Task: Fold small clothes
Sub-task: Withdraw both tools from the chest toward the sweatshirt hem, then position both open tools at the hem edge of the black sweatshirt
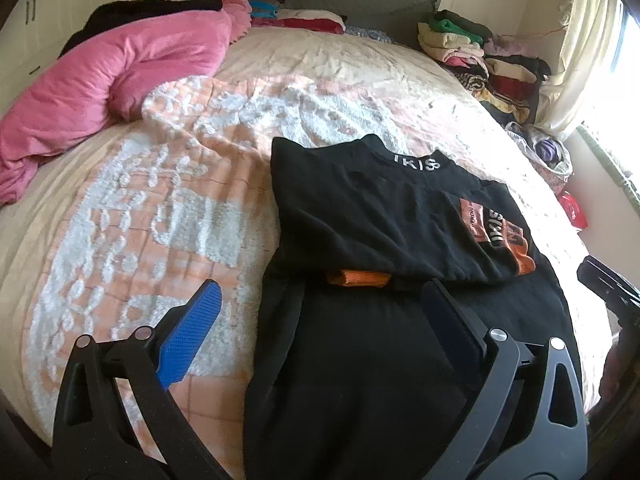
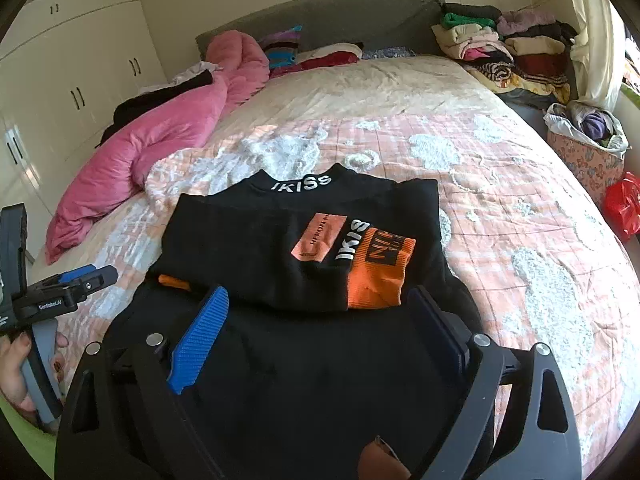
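Black top [image 2: 280, 248] lying partly folded on bed [image 2: 500, 220]. Left claw [image 1: 320, 320] and right claw [image 2: 320, 328] both gaping wide, gripping nothing. Only right wrist view showing hand [image 2: 16, 376]; left wrist view catching right claw's edge.

You are looking across a wide bed [image 2: 400, 80] spread with a pale quilt, a peach checked blanket with white fluffy patches [image 2: 500, 208] laid over its near half. A grey upholstered headboard [image 2: 340, 12] runs along the far end. To your left stand cream wardrobe doors with dark handles [image 2: 76, 64]. To your right a cream curtain [image 2: 592, 32] hangs beside a window [image 1: 624, 80] that lets in strong daylight, washing out that side of the bed. A flower-patterned box [image 2: 588, 160] sits against the right wall, with a red bag [image 2: 624, 204] just beside it.
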Demonstrator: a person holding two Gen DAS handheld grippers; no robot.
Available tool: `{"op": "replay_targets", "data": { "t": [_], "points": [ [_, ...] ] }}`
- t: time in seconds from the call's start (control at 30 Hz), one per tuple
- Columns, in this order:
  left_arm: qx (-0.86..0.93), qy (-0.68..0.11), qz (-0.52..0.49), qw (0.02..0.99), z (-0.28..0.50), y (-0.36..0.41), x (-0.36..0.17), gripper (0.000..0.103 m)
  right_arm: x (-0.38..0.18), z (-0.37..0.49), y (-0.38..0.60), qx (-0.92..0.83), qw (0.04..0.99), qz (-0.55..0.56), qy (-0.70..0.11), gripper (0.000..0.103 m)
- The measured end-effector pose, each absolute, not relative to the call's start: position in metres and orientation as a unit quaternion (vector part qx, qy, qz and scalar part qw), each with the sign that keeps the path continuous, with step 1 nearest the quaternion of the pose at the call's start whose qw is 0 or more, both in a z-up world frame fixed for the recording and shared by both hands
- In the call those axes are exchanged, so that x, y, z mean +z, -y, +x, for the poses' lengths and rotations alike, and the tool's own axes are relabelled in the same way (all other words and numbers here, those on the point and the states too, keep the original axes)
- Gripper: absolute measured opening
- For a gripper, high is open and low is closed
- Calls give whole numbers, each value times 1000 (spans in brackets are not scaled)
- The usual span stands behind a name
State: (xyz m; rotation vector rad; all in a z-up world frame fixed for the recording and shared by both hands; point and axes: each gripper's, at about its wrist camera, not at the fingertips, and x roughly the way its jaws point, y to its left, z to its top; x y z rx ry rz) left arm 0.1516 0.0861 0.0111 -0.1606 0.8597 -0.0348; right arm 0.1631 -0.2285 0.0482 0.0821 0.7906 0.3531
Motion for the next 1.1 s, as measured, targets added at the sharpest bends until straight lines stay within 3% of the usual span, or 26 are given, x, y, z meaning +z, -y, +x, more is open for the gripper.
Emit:
{"op": "replay_targets", "data": {
  "t": [1.1],
  "points": [
    [6,-415,-25,909,94,-98,18,94,58,109,243,162,917,8,-364,95]
  ]
}}
